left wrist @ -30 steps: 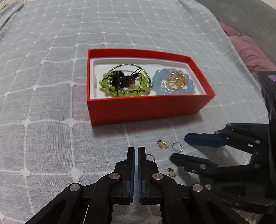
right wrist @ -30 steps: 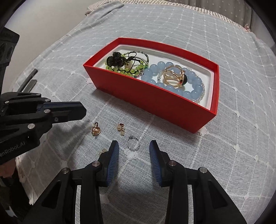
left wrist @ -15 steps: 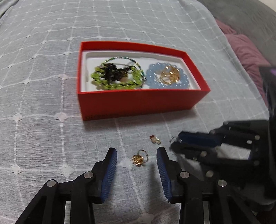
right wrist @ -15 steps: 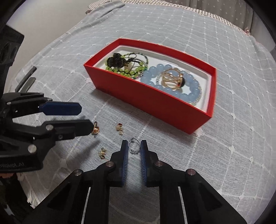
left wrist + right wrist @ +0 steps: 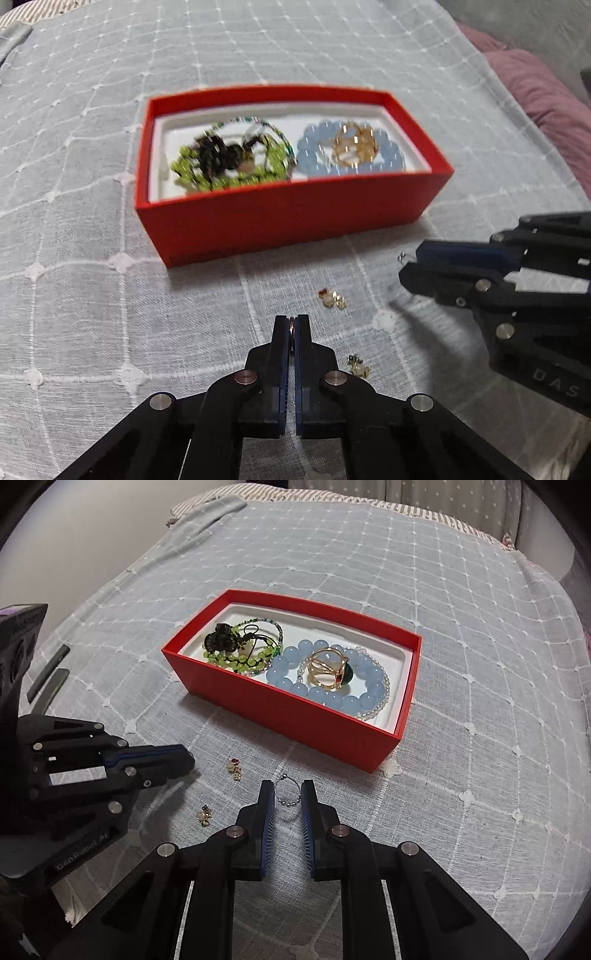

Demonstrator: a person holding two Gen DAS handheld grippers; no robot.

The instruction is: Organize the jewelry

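A red box on the bedspread holds a green bead bracelet, a blue bead bracelet and a gold ring. My left gripper is shut on a small gold earring, of which only a sliver shows between the fingertips. My right gripper is partly closed around a small silver bead ring, which looks pinched and lifted between the pads. A red-and-gold earring and a pearl earring lie loose on the cloth.
The grey quilted bedspread covers everything. A purple cushion lies at the far right in the left wrist view. Two dark flat strips lie at the left edge in the right wrist view.
My left gripper opened around the gold earring, then shut on it. My right gripper closed in on the silver bead ring and now holds it slightly wider. Both have risen a little.
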